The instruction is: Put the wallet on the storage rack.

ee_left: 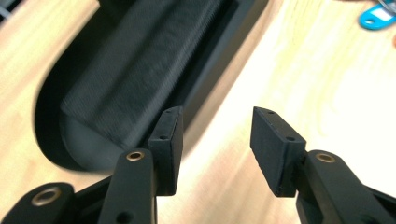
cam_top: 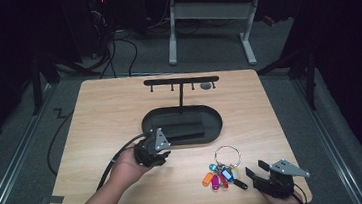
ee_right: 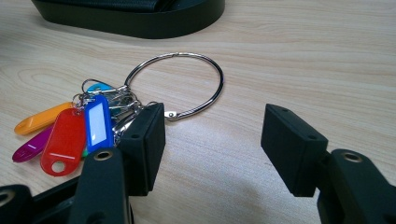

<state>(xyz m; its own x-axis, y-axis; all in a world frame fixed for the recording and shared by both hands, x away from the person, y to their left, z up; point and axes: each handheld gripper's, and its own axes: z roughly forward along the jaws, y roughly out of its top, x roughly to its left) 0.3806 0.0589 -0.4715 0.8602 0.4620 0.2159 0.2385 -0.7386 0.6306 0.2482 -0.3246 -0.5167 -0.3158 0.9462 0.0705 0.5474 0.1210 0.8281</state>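
1. Nearest of all, at the near right corner of the counter [cam_top: 95, 120], the right tool [cam_top: 256, 171] sits in a hand that comes in from the near edge, its grey three-cornered plate on top.
2. Its jaws stand apart and released, with bare wood between them in the right gripper view; nothing is gripped.
3. Just left of that tool lies the key ring [cam_top: 227, 155], flat on the counter, with its bunch of coloured tags [cam_top: 220, 177] on the near side: orange, purple, red and blue, plus a black piece pointing toward the right tool.
4. In the right gripper view the ring [ee_right: 187, 84] lies just beyond the left-hand jaw, and the tags [ee_right: 70, 135] spread to that jaw's left; whether the jaw touches the clips is unclear.
5. Farther left, about mid-counter, the left tool [cam_top: 155, 157] is held by a forearm reaching in from the near left, cable trailing behind it.
6. Its jaws are released, with only wood between them in the left gripper view [ee_left: 215, 140], which is blurred.
7. Just beyond it sits a black oval tray [cam_top: 216, 123], its near rim close to the left tool.
8. From the tray's far side rises a black T-shaped rack [cam_top: 181, 82] with small hooks under its bar.
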